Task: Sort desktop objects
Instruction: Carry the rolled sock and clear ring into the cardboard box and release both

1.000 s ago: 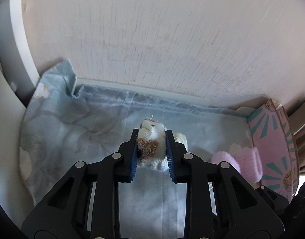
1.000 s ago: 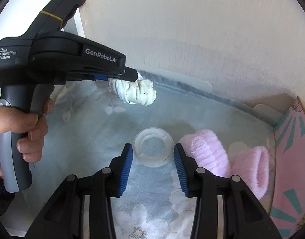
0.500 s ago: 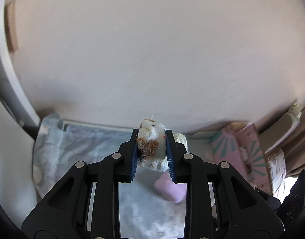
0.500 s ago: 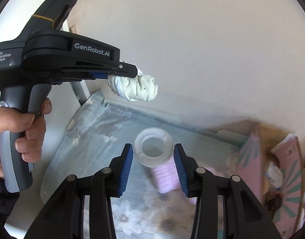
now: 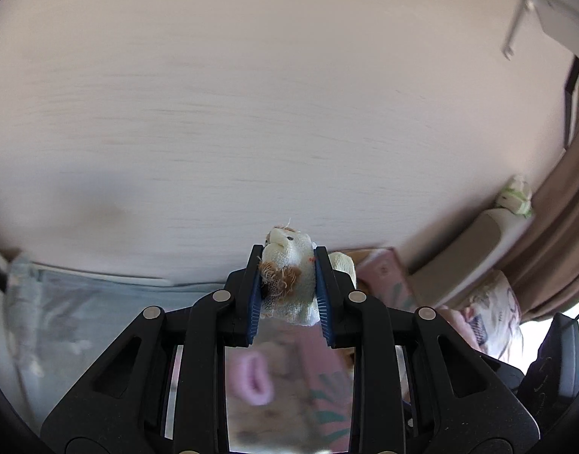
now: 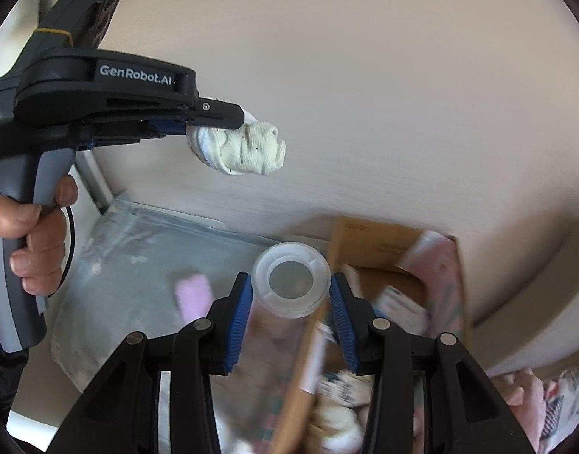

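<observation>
My left gripper point(image 5: 287, 287) is shut on a small cream plush toy point(image 5: 287, 276) with a brown tuft and holds it in the air. It also shows in the right wrist view point(image 6: 244, 147), up at the left. My right gripper point(image 6: 289, 302) is shut on a clear roll of tape point(image 6: 291, 280) and holds it above the near edge of a cardboard box point(image 6: 368, 238). A pink fuzzy item point(image 5: 255, 378) lies on the flowered cloth point(image 6: 130, 261) below.
The box has a pink patterned lining point(image 6: 440, 280) and holds several small items, blurred. A pale wall point(image 5: 251, 113) stands behind the table. A brown curtain point(image 5: 554, 227) hangs at the right. The person's hand point(image 6: 32, 242) grips the left handle.
Both grippers have risen and swung right with their loads. The cloth has dropped low in view and the box has come under the right gripper.
</observation>
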`<move>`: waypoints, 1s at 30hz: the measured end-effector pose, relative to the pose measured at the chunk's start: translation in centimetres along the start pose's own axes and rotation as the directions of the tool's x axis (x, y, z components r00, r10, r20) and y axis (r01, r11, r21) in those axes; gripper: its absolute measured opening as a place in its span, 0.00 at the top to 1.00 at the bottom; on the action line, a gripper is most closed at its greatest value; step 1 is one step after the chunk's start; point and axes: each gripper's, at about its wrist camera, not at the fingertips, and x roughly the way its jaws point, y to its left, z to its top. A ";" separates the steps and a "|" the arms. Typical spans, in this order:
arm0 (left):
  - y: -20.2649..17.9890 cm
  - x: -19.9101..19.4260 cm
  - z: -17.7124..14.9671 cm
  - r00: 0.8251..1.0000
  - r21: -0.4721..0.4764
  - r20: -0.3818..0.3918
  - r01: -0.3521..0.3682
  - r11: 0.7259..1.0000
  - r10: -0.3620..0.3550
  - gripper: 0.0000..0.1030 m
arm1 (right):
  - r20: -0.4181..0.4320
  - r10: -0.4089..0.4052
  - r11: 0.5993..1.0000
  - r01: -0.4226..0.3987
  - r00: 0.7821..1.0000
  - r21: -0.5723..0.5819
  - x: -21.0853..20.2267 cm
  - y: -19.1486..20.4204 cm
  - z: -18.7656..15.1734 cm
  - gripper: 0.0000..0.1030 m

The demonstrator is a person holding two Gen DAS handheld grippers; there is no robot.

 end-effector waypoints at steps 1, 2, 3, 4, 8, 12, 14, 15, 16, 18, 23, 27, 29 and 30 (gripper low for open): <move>-1.0 0.5 -0.1 1.000 0.005 -0.006 0.010 1.000 -0.010 0.78 | -0.006 -0.008 1.000 0.008 1.000 0.006 -0.2 -0.9 -0.4 0.62; -2.2 1.2 -0.3 1.000 0.013 -0.014 0.020 1.000 -0.020 0.78 | -0.014 -0.017 1.000 0.017 1.000 0.014 -0.3 -1.8 -0.9 0.62; -3.3 1.8 -0.6 0.999 0.021 -0.022 0.029 0.999 -0.029 0.78 | -0.020 -0.022 1.000 0.023 1.000 0.021 -0.4 -2.6 -1.3 0.62; -4.2 2.3 -0.9 0.999 0.026 -0.029 0.038 0.999 -0.037 0.78 | -0.027 -0.027 0.999 0.028 0.999 0.025 -0.6 -3.4 -1.7 0.62; -7.7 4.6 -2.2 0.996 0.038 -0.066 0.064 0.997 -0.062 0.78 | -0.055 -0.037 0.999 0.039 0.998 0.033 -0.6 -5.7 -3.2 0.62; -10.1 6.7 -4.1 0.991 0.052 -0.111 0.075 0.996 -0.069 0.78 | -0.084 -0.032 0.999 0.035 0.996 0.041 -0.6 -7.2 -4.7 0.62; -10.9 7.6 -4.9 0.990 0.053 -0.126 0.073 0.996 -0.066 0.78 | -0.098 -0.026 0.999 0.030 0.995 0.045 -1.1 -8.3 -5.6 0.62; -11.1 8.1 -5.3 0.989 0.049 -0.135 0.073 0.996 -0.065 0.78 | -0.104 -0.023 0.999 0.028 0.994 0.046 -1.1 -8.6 -6.0 0.62; -11.3 8.6 -5.8 0.987 0.043 -0.145 0.071 0.997 -0.064 0.78 | -0.110 -0.019 0.999 0.025 0.994 0.046 -1.3 -8.8 -6.4 0.62; -11.7 9.4 -6.7 0.985 0.035 -0.161 0.068 0.997 -0.062 0.78 | -0.122 -0.011 0.999 0.016 0.992 0.044 -1.2 -9.2 -6.9 0.62; -12.8 11.2 -8.2 0.981 0.039 -0.189 0.059 0.998 -0.051 0.78 | -0.133 0.004 0.999 0.003 0.991 0.052 -1.1 -10.0 -8.2 0.62; -13.4 12.2 -9.4 0.978 0.031 -0.207 0.044 0.999 -0.037 0.78 | -0.160 -0.007 0.995 0.022 0.987 0.095 -0.8 -10.3 -9.1 0.62; -13.6 12.7 -9.9 0.976 0.030 -0.216 0.040 0.999 -0.033 0.78 | -0.162 -0.001 0.995 0.017 0.987 0.100 -0.8 -10.4 -9.4 0.62; -13.2 12.7 -9.9 0.975 0.031 -0.220 0.038 0.999 -0.031 0.78 | -0.162 0.000 0.995 0.017 0.987 0.103 -0.8 -10.4 -9.5 0.62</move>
